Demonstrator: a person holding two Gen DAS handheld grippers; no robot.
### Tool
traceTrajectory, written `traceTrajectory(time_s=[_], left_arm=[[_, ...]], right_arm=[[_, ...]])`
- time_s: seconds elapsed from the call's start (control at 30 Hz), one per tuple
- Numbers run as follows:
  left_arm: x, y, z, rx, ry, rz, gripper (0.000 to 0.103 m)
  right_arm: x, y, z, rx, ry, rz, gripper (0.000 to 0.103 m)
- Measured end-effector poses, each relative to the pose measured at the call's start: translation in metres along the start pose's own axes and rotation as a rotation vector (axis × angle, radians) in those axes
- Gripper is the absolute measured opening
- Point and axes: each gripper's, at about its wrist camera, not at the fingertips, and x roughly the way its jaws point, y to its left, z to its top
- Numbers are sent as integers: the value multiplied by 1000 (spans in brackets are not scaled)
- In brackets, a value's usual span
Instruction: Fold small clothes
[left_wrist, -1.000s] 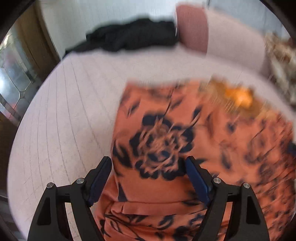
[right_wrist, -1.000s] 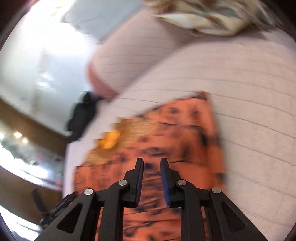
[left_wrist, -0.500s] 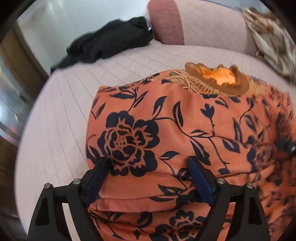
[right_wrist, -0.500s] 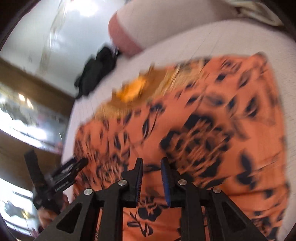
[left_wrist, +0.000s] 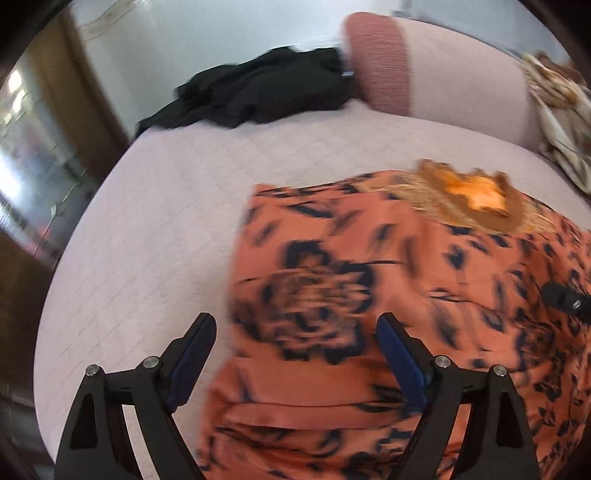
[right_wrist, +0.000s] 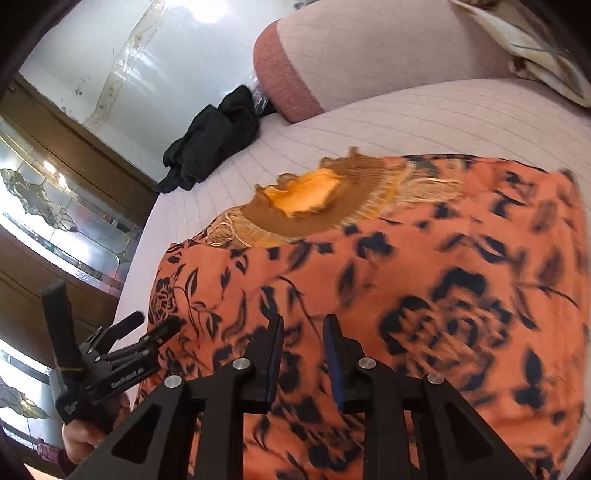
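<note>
An orange garment with a dark blue flower print (left_wrist: 388, 280) lies folded on the pale pink quilted bed, its brown embroidered neckline (left_wrist: 472, 195) at the far side. It also fills the right wrist view (right_wrist: 406, 280). My left gripper (left_wrist: 295, 354) is open and empty, its jaws wide above the garment's near left part. My right gripper (right_wrist: 301, 354) hovers over the garment's near edge with jaws a narrow gap apart and nothing between them. The left gripper shows in the right wrist view (right_wrist: 147, 332) at the garment's left edge.
A black garment (left_wrist: 266, 88) lies bunched at the far side of the bed (left_wrist: 147, 229). A pink bolster (left_wrist: 424, 74) lies along the back. A beige patterned cloth (left_wrist: 557, 110) sits at the far right. A wooden door with leaded glass (right_wrist: 55, 206) stands left.
The left gripper has pulled back and leftward, so more bare bed shows on its left. The right gripper has drawn back a little; the garment lies flat.
</note>
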Motion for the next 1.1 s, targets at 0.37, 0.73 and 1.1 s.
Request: traceTrajectory(time_s=[0.37, 0.73, 1.1], left_arm=[[15, 37, -11, -120, 105, -76, 90], [12, 73, -30, -193, 151, -210, 91], [-3, 104, -42, -195, 131, -204, 90]], right_arm=[[45, 85, 29, -136, 34, -14, 26], [118, 124, 61, -105, 79, -137, 25], [149, 155, 53, -136, 102, -42, 24]])
